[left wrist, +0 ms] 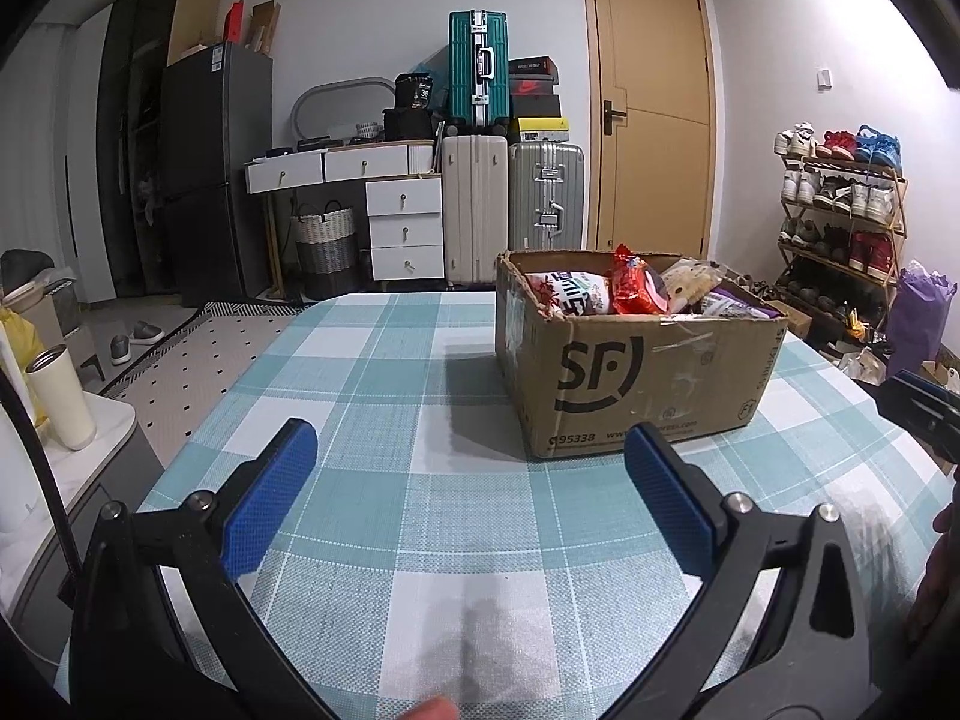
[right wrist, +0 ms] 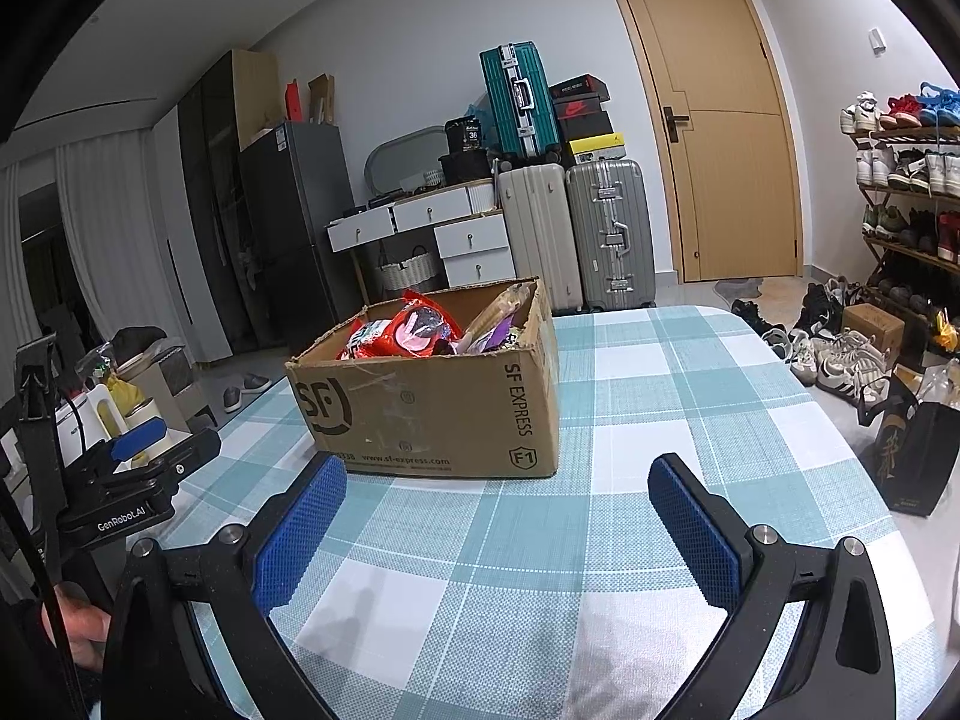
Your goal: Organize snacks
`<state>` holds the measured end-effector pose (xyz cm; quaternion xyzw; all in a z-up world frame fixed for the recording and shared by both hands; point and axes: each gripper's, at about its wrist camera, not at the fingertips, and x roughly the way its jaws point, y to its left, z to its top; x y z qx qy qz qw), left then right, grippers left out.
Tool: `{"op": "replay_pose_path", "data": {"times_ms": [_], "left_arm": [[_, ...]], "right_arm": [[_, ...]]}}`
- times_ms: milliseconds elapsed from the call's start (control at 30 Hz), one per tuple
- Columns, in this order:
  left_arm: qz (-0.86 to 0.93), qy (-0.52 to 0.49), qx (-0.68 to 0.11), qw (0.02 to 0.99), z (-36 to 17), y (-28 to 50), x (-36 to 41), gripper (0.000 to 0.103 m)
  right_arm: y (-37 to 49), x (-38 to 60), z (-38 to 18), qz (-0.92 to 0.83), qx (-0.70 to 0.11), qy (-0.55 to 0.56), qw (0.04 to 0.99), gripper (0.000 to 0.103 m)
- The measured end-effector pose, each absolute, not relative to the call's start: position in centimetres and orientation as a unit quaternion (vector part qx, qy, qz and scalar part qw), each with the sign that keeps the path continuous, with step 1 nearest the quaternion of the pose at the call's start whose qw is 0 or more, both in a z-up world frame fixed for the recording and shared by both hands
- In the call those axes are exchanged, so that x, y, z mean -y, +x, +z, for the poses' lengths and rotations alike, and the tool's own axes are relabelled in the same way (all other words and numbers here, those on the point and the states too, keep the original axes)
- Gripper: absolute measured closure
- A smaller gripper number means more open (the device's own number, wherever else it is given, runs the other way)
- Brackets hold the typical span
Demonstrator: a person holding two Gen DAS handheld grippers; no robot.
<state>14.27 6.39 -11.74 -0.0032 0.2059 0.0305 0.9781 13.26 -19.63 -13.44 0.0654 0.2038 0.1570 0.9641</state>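
I hold both tongs low over the tabletop (left wrist: pixel 420 360). Left tongs (left wrist: pixel 471 456) and right tongs (right wrist: pixel 498 489) gape apart, empty. The snack box (right wrist: pixel 432 408) sits just beyond them.

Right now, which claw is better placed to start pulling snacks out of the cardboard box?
Probably the right claw: the cardboard box sits almost straight ahead of it with the red snack bag exposed. For the left claw the box lies off to its right. Both are open and empty.

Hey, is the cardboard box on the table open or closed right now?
Open. The cardboard box has no flaps over its top, and snack packets stick up above its rim.
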Motion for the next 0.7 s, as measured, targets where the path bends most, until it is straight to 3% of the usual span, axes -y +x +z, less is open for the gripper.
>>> {"op": "replay_pose_path", "data": {"times_ms": [700], "left_arm": [[0.033,-0.006,-0.197,0.98,-11.72,14.21,-6.59,0.001]], "right_arm": [[13.23,19.72,-13.44,0.156,-0.203,0.066,0.964,0.001]]}}
